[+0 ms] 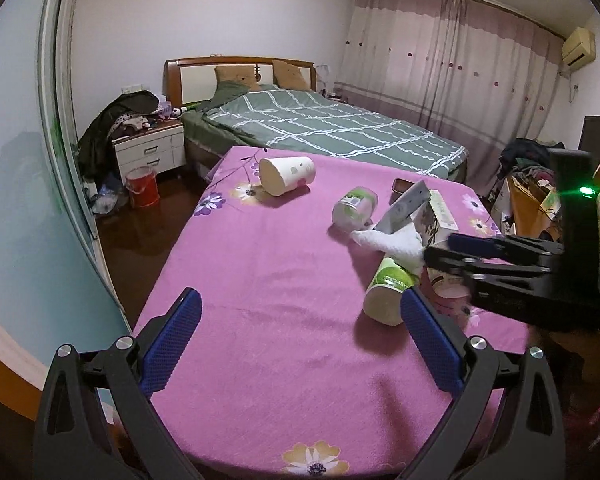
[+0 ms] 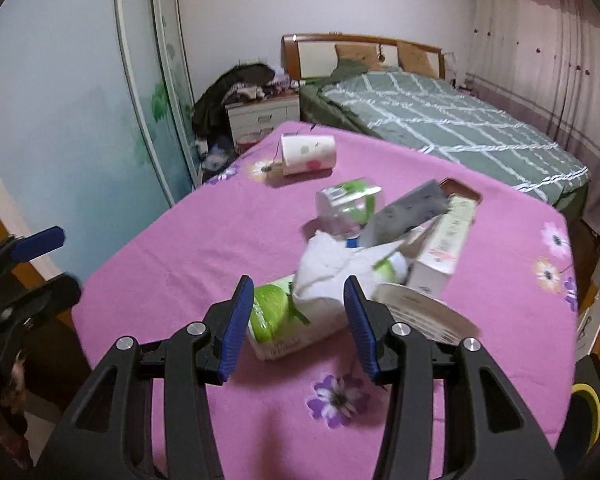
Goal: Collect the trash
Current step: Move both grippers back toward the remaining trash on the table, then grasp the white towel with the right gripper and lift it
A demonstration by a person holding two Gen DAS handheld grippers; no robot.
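White crumpled tissue [image 2: 324, 276] lay at twelve o'clock between the right gripper's [image 2: 299, 322] open, empty fingers, nearer than the spread, empty left gripper [image 1: 300, 340].

The right tongs [image 2: 299, 320] stand parted over the pink tabletop [image 2: 220, 240], blue pads apart. Between them, at twelve o'clock, lies a green-labelled tissue roll [image 2: 274, 320] under crumpled white paper [image 2: 328, 268], seemingly untouched through the blur.
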